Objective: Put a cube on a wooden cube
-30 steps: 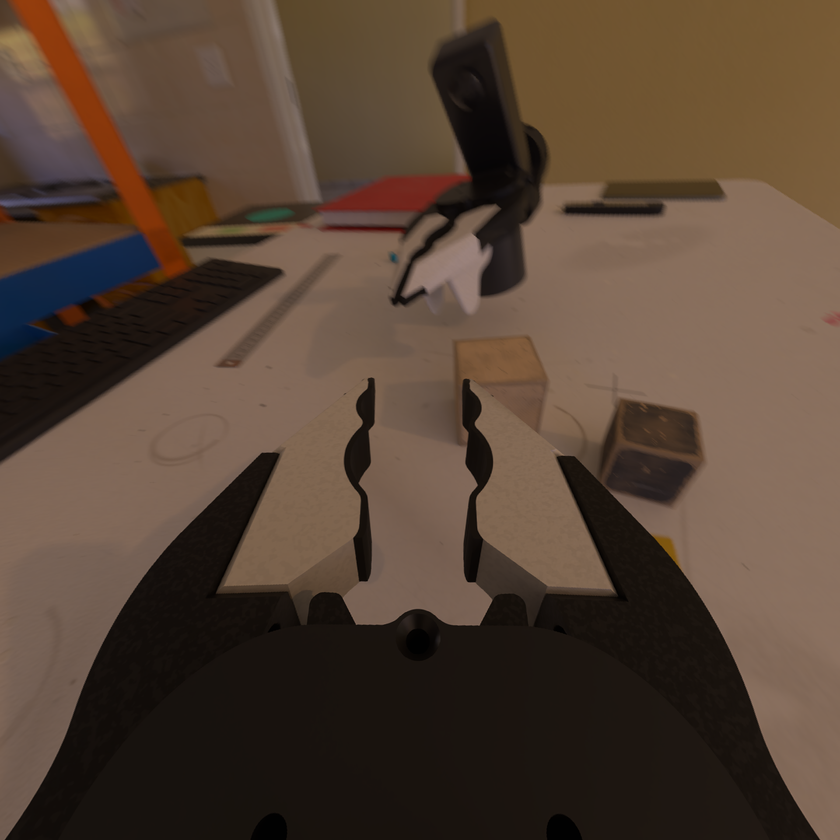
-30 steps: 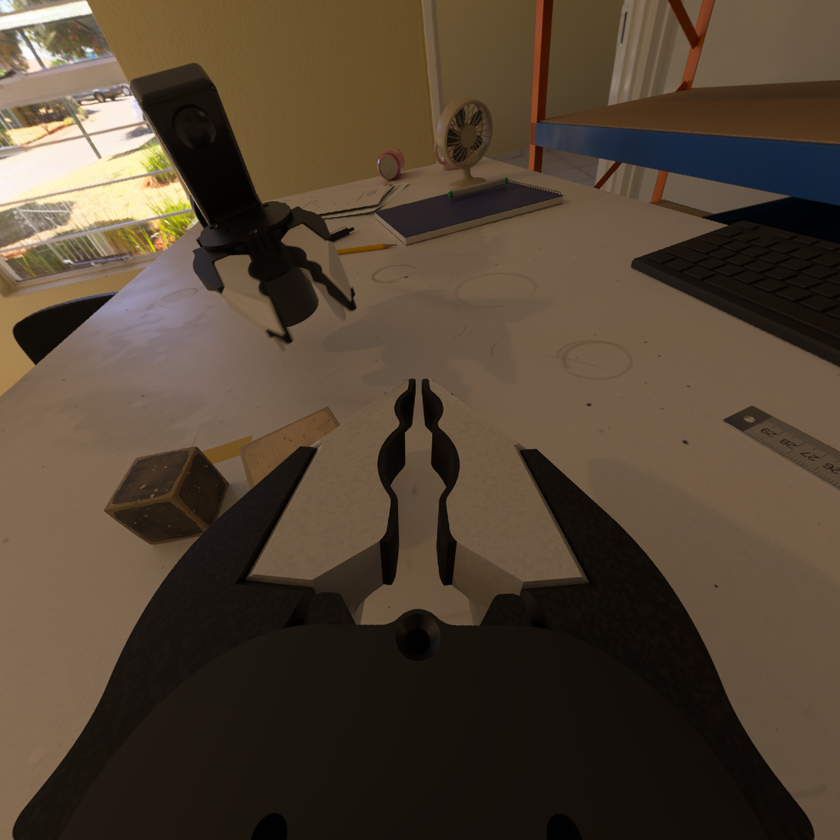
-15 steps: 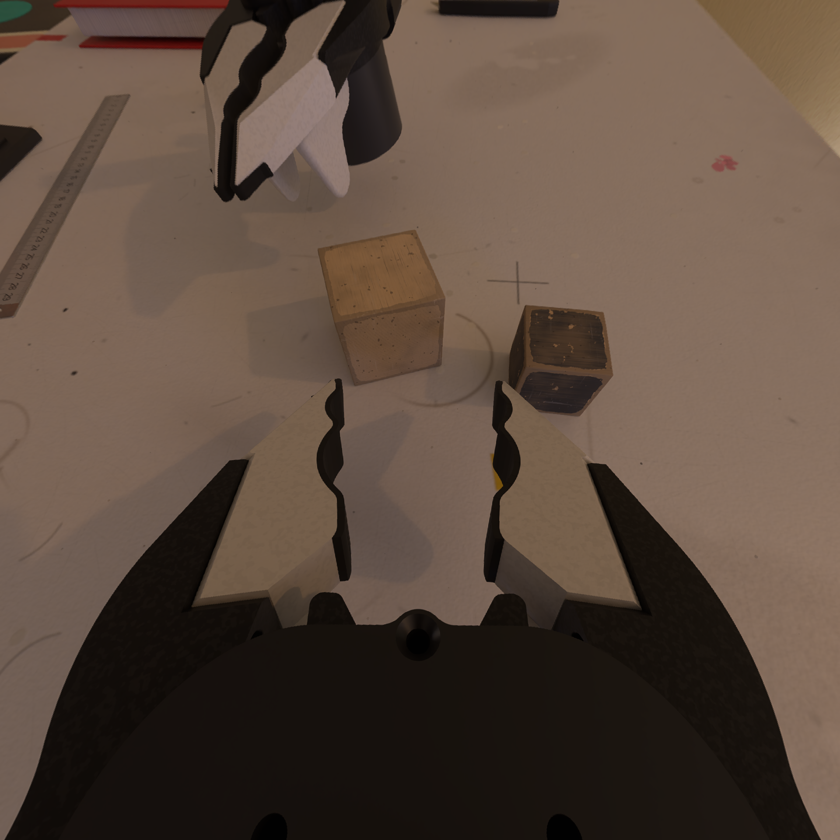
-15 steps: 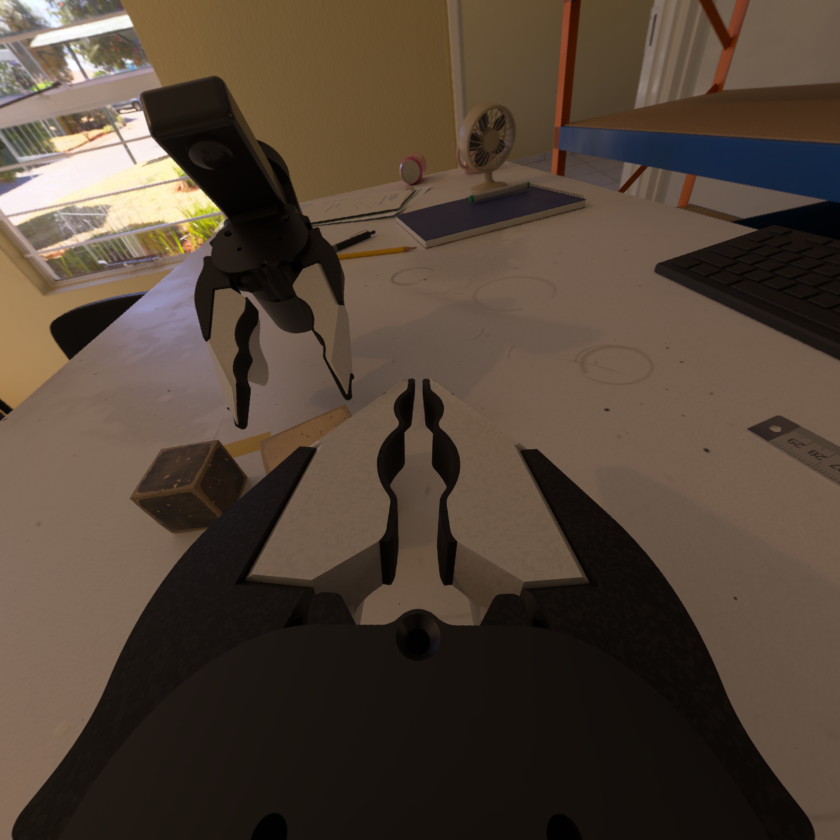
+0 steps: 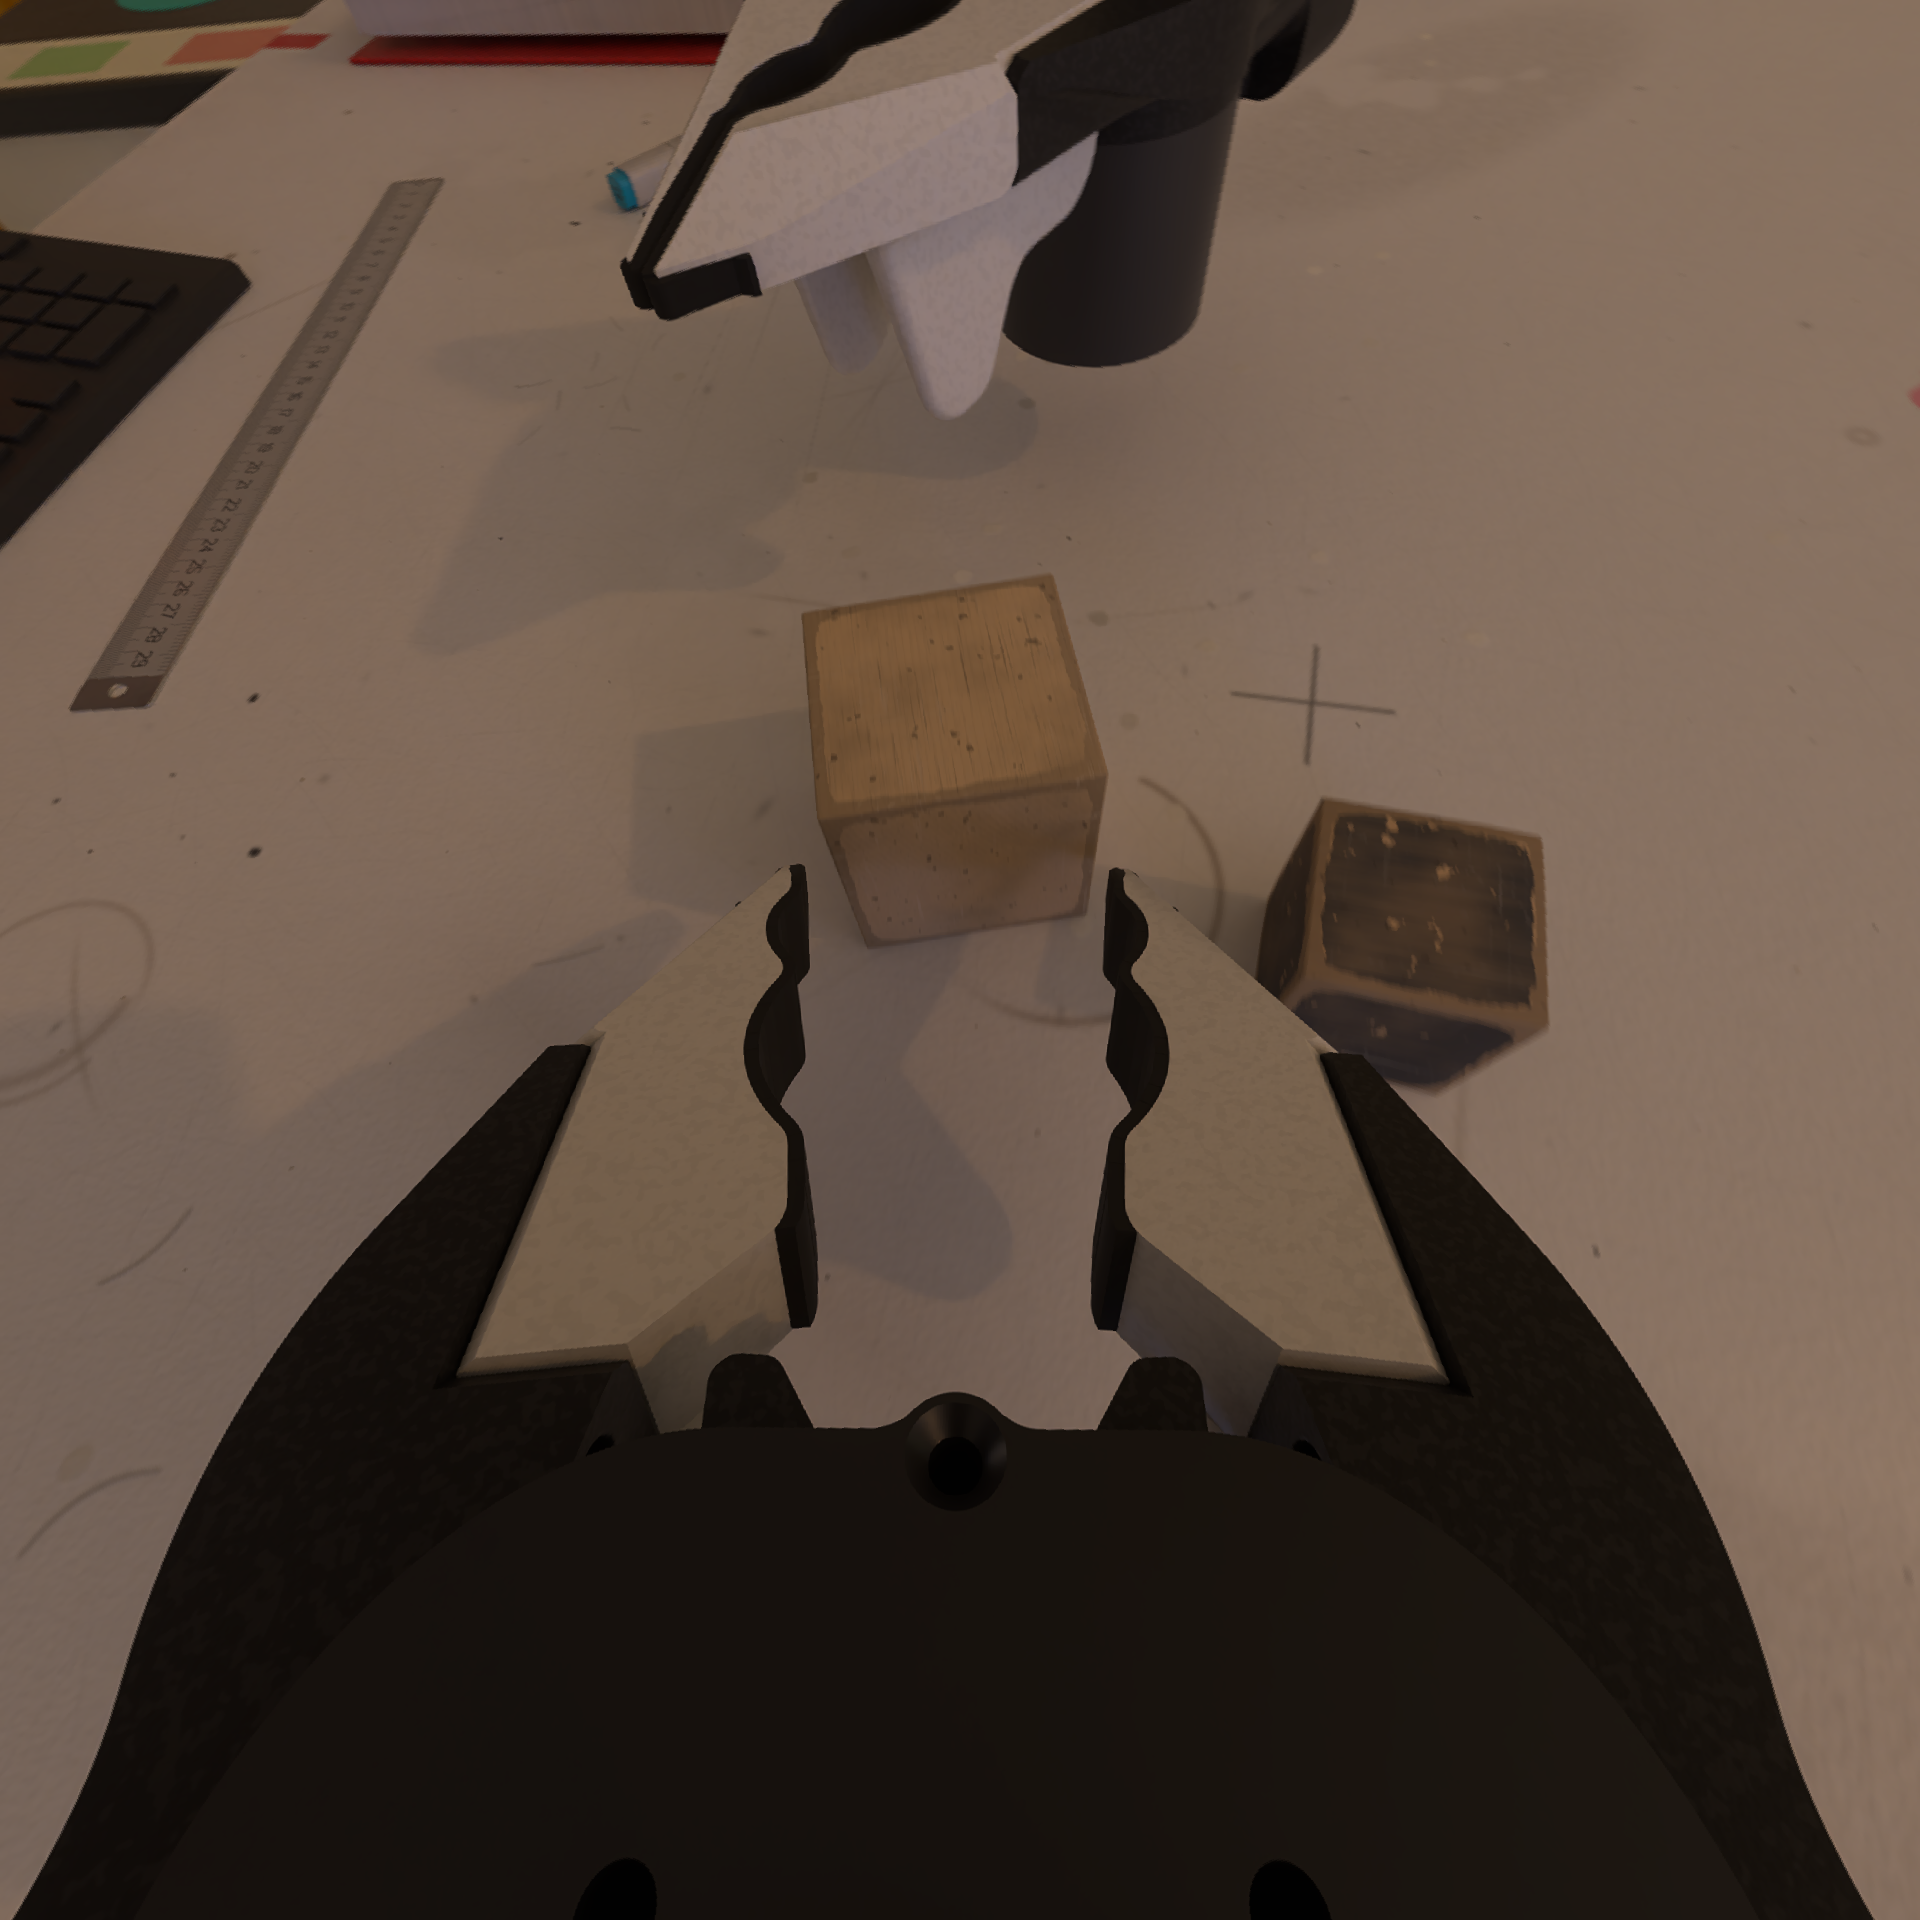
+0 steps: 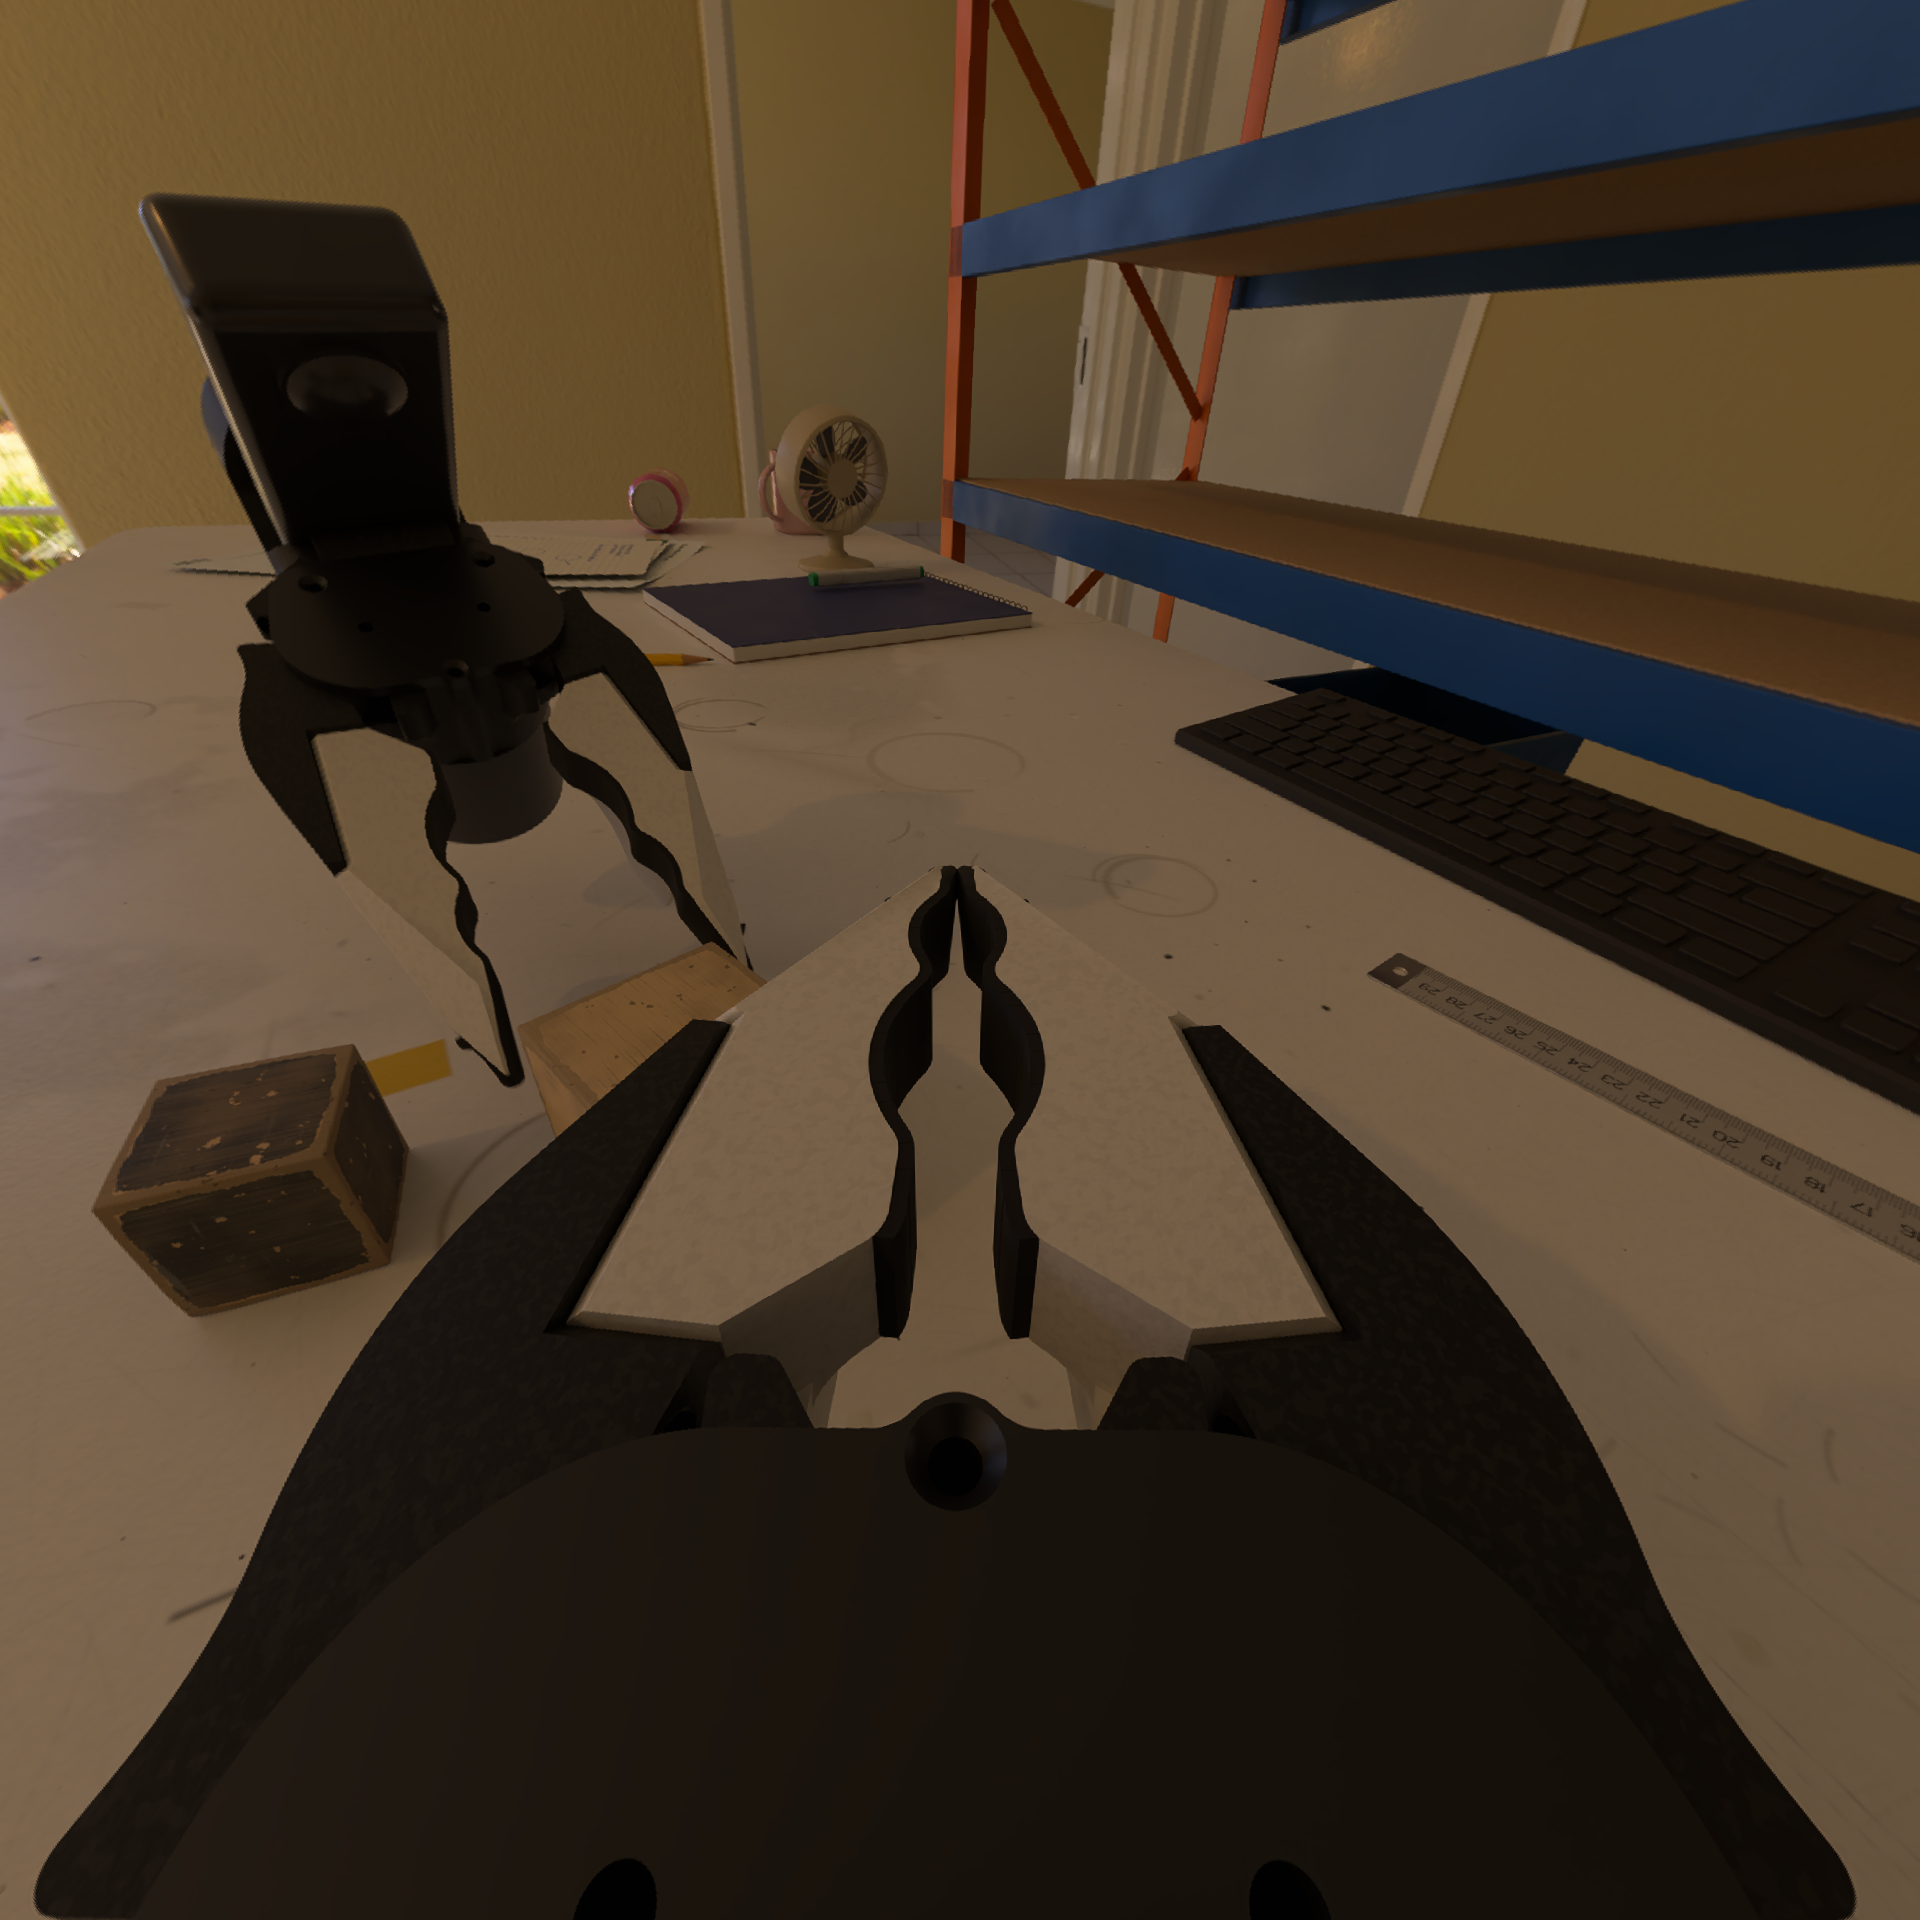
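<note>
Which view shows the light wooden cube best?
The left wrist view: the light wooden cube sits whole, just beyond the open left gripper. The right wrist view shows only a corner, behind its own fingers.

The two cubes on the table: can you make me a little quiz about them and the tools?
1. True or false: the dark cube is stacked on the light wooden cube.
2. Which tool is open? A) left tool B) right tool
3. Fill in: the ruler lies between the light wooden cube and the ____.

Key:
1. False; both cubes sit apart on the table.
2. A; its jaws are spread, just short of the light wooden cube, holding nothing. The right tool's jaws are closed and empty.
3. Keyboard.
</note>
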`<state>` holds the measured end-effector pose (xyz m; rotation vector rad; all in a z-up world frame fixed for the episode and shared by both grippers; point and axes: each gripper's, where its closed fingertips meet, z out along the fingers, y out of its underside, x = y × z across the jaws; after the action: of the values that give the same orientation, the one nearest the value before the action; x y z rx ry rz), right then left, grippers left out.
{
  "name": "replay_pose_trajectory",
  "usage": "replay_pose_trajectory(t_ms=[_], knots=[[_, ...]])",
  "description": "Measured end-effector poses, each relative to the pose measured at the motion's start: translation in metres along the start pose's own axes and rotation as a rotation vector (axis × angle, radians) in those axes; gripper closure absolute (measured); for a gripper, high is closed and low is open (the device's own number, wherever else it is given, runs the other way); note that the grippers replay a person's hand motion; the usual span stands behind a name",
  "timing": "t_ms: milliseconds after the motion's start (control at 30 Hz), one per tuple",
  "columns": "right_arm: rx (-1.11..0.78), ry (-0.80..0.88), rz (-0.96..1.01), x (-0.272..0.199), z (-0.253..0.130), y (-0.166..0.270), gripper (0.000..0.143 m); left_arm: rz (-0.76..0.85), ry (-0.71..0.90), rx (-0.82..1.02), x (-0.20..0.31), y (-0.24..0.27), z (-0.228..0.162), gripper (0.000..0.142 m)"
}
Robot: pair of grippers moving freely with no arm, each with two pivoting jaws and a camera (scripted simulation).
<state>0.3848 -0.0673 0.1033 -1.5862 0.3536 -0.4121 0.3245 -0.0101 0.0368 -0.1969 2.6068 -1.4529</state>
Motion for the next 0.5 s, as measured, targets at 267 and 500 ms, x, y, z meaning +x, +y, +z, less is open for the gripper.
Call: replay_pose_trajectory(t_ms=[267,500], knots=[[0.014,-0.042,0.052,0.0009,-0.0011,-0.0012,0.143,-0.014,-0.105,-0.021,-0.0008,-0.0053,0.0119,0.085],[-0.012,-0.040,0.063,0.0018,0.0020,0.0018,0.143,-0.006,-0.182,-0.046,-0.0032,-0.0031,0.0129,0.083]])
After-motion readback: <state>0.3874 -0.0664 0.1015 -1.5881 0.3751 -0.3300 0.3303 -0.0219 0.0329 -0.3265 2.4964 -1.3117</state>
